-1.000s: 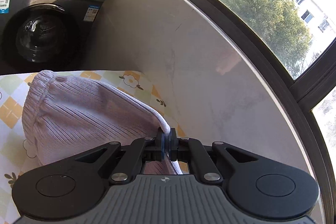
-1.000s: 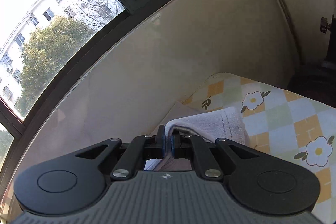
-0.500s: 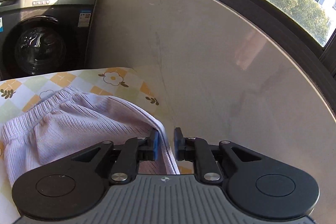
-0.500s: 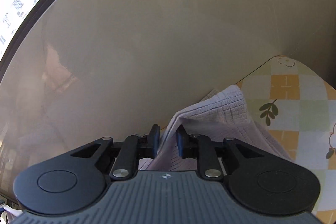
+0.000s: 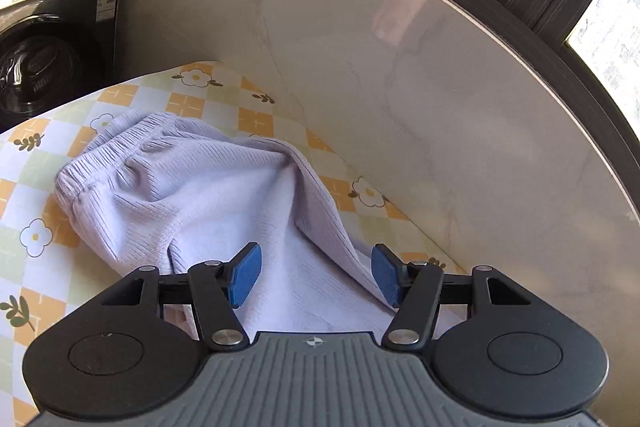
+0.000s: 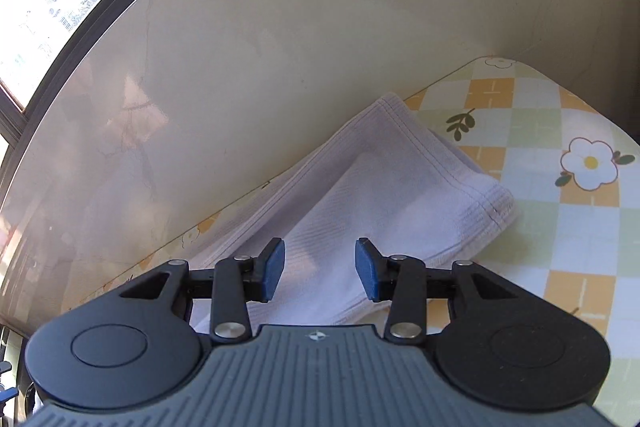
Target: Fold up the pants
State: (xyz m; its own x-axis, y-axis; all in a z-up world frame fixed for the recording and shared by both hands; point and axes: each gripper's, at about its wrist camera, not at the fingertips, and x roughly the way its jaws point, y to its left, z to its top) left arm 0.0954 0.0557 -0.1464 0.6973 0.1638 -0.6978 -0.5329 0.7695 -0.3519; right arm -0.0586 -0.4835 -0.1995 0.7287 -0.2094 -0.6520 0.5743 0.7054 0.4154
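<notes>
With the jaws of the left gripper [image 5: 316,275] and right gripper [image 6: 320,269] just opened and released, the lilac pants [image 5: 192,195] are left lying along the tabletop's [image 5: 36,267] wall-side edge; soft, light and limp, they are best pinched at waistband or hem.

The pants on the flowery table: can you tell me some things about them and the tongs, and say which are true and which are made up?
1. The pants are bright red. False: they are pale lilac.
2. The left tongs are open, pinching nothing. True; their jaws have just been opening.
3. The right tongs squeeze a leg cuff. False: they stand open above the cloth, having just been opening.
4. The stretchy waistband lies on the flowery tablecloth. True.
5. A washing machine stands past the table's end. True.
</notes>
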